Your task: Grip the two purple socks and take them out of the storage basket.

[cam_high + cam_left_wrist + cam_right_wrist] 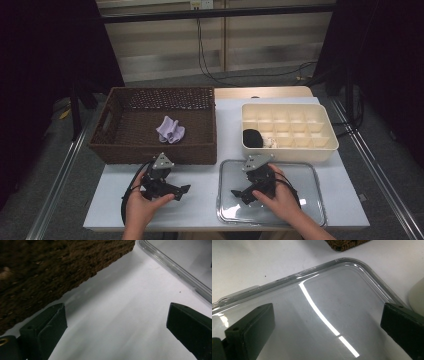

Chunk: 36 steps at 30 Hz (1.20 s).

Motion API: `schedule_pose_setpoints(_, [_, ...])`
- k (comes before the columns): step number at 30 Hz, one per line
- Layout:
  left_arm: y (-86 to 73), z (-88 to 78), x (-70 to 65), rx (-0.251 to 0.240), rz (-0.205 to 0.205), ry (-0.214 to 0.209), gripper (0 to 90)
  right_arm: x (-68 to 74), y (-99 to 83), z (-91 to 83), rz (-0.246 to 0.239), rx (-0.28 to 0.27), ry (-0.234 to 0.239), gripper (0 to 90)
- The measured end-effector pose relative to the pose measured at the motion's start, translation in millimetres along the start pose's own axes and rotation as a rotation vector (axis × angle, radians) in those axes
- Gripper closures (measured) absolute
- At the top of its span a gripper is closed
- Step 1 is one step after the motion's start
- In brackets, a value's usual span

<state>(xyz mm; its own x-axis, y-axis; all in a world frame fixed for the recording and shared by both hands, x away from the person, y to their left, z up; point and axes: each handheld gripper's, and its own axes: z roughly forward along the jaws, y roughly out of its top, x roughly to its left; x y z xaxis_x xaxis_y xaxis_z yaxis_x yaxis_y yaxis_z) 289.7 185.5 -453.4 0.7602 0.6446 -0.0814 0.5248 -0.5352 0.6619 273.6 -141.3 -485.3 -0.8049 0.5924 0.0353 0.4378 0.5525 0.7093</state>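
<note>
A lilac cloth (170,129) lies crumpled inside the brown wicker basket (125,150) at the left of the white table. My left gripper (180,192) hovers in front of the basket, jaws pointing right. In the left gripper view it (116,308) is open over bare table, with nothing between the jaws and the basket wall (37,270) close at the left. My right gripper (240,196) is over the clear tray (310,200), jaws pointing left. In the right gripper view it (328,307) is open and empty above the tray's floor, near the tray rim (324,272).
A cream compartment box (327,145) stands behind the tray, holding a black item (252,138) and a small white item (271,142) in its front-left cells. The tray's rim (175,267) lies just right of the left gripper. Bare table (200,210) separates the hands.
</note>
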Motion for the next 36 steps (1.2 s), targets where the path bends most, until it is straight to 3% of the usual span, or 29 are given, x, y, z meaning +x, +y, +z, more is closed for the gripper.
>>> schedule_pose_setpoints(12, [8.2, -24.7, 12.9, 0.005, -0.034, -0.021, 3.0, -0.4, 0.0, 0.3, -0.006, -0.004, 0.001, 0.0])
schedule_pose_setpoints(23, [21.3, -41.2, 17.3, -0.004, -0.027, -0.036, 3.5, -0.3, 0.0, 0.3, -0.004, -0.004, 0.001, 0.0])
schedule_pose_setpoints(36, [58.5, -73.6, 22.7, -0.026, -0.019, -0.040, 3.7, -0.3, 0.1, 0.3, -0.004, -0.004, 0.001, 0.0])
